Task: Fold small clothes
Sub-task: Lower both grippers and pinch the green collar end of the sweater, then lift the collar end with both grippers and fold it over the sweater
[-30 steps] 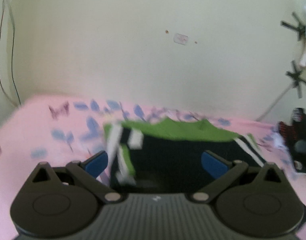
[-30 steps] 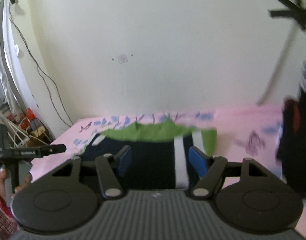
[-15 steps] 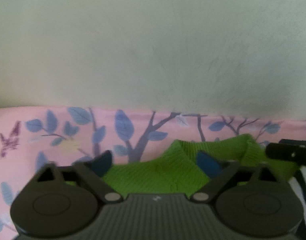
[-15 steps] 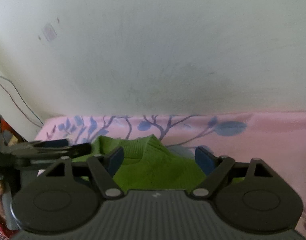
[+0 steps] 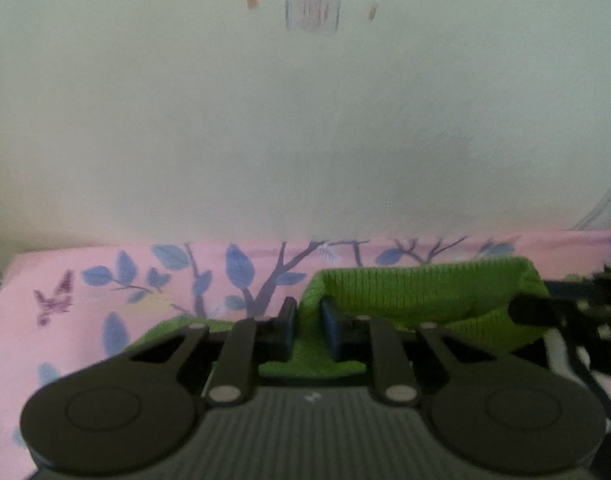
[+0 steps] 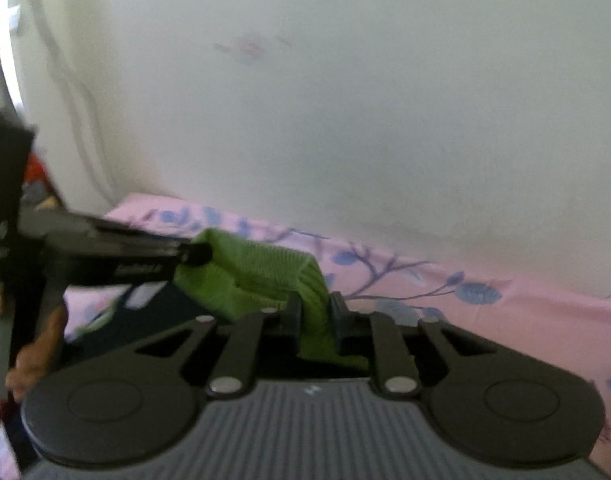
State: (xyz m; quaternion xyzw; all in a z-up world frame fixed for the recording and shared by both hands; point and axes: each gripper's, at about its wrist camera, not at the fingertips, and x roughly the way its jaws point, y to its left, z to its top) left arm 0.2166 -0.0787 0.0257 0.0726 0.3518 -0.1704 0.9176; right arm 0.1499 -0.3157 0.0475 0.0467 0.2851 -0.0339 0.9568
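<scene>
Both grippers have just closed on the sweater's green ribbed collar.
Left gripper (image 5: 307, 330) and right gripper (image 6: 314, 320) pinch the sweater (image 5: 425, 292) at frame centre, above the pink bedsheet (image 5: 105, 280).

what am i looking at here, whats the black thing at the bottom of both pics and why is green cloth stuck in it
There is no robot here. A person holds a hand tool in each hand, each with two fingers that pinch, and a wide-angle camera on each tool looks forward along those fingers. So one picture is from the left tool, the other from the right.

The black shape at the bottom is the tool's own body. The left gripper and the right gripper have blue pads, and their jaws have just been closing: both are now shut on the ribbed green edge of a small knitted garment, which also has a dark part with white stripes.

The garment lies on a pink bedsheet printed with blue leaves and branches, against a pale wall. In the right view you can see the other tool and the hand holding it.
</scene>
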